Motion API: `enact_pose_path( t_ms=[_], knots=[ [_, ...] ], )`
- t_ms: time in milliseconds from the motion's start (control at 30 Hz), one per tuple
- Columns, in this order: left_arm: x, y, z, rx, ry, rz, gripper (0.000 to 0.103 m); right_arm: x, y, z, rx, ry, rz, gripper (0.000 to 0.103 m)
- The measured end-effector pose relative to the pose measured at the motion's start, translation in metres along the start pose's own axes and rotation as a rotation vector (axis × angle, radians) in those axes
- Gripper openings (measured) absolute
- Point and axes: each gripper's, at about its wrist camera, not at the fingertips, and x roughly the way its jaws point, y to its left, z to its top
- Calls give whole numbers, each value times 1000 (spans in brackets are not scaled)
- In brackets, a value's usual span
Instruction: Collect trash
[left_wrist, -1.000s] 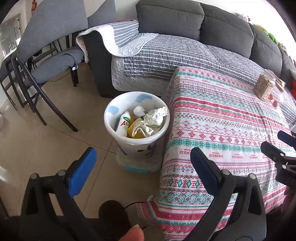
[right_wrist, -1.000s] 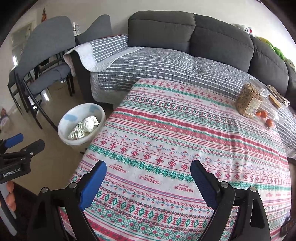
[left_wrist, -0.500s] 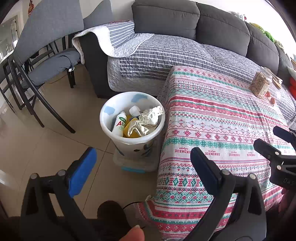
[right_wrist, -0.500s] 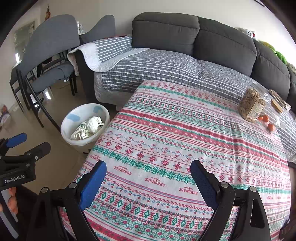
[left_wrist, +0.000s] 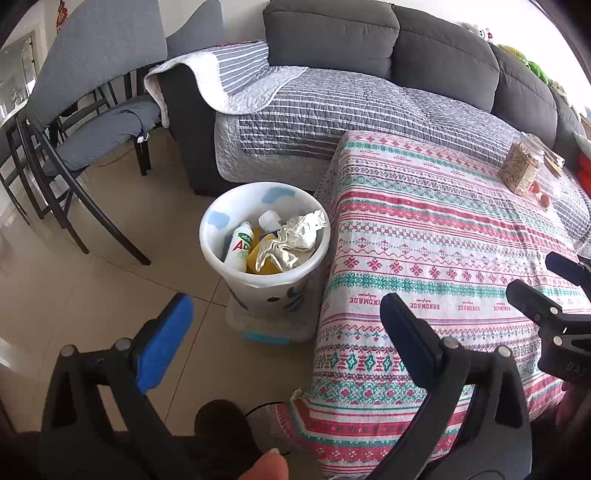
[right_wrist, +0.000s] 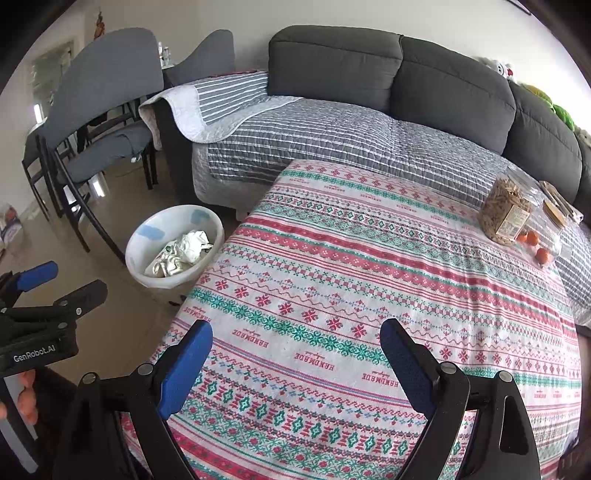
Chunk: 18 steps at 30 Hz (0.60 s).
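A grey sofa (left_wrist: 369, 92) stands behind the table (left_wrist: 424, 258); the white bin (left_wrist: 229, 206) beside it holds crumpled paper (left_wrist: 295, 240) and a bottle (left_wrist: 240, 245) (both grippers (left_wrist: 284, 332) (right_wrist: 295, 354) gape wide, holding nothing).

Tabletop (right_wrist: 332, 266) lies open — only a jar (right_wrist: 506, 214) at its far corner; bin (left_wrist: 264, 236) nearly full.

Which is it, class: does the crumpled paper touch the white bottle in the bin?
Cannot tell: in the left wrist view the crumpled paper lies beside the white bottle, no clear gap or contact.
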Motion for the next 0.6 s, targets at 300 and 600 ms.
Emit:
enact_pose_path(
  t_ms=[300,600],
  knots=[
    [-1,-2,1,-1,-8,-1,101,2,-5,3,21,-4,0,94],
    [-1,-3,1,1,-8,-2,101,1,-5,3,21,-5,2,94]
  ],
)
